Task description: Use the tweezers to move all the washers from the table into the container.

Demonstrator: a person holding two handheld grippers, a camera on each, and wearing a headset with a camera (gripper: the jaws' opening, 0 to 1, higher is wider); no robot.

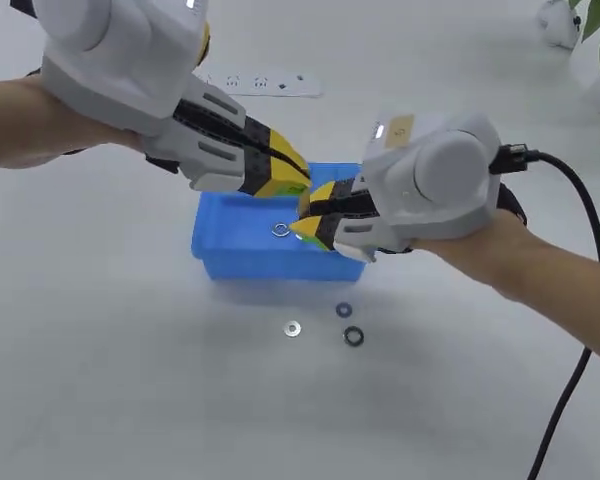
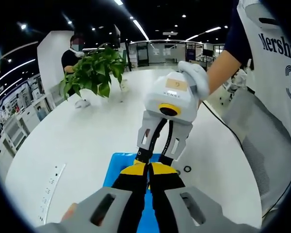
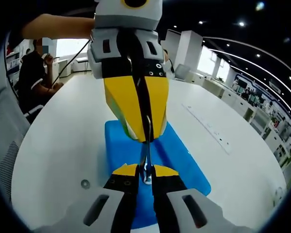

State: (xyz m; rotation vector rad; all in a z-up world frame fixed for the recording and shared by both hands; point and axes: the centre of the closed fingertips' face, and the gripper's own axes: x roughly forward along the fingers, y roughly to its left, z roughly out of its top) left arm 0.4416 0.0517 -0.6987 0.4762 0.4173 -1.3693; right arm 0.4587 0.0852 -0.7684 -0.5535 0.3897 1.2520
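The blue container (image 1: 250, 262) stands mid-table, with one silver washer (image 1: 280, 231) lying inside. Both grippers meet nose to nose above it. My left gripper (image 1: 298, 178) comes in from the upper left and is shut on thin metal tweezers (image 3: 147, 138). The tweezers run down into my right gripper (image 3: 145, 171), whose jaws are shut on the lower end. In front of the container, on the table, lie a silver washer (image 1: 293, 328), a blue washer (image 1: 343, 311) and a dark washer (image 1: 354, 336). The left gripper view shows my left gripper (image 2: 148, 167) facing the right one over the blue container (image 2: 117, 167).
A white power strip (image 1: 260, 82) lies behind the container. The right gripper's black cable (image 1: 580, 220) trails off to the right. A potted plant (image 2: 94, 73) stands at the far table edge, with a person behind it. One washer (image 3: 85, 184) lies left of the container (image 3: 184, 165).
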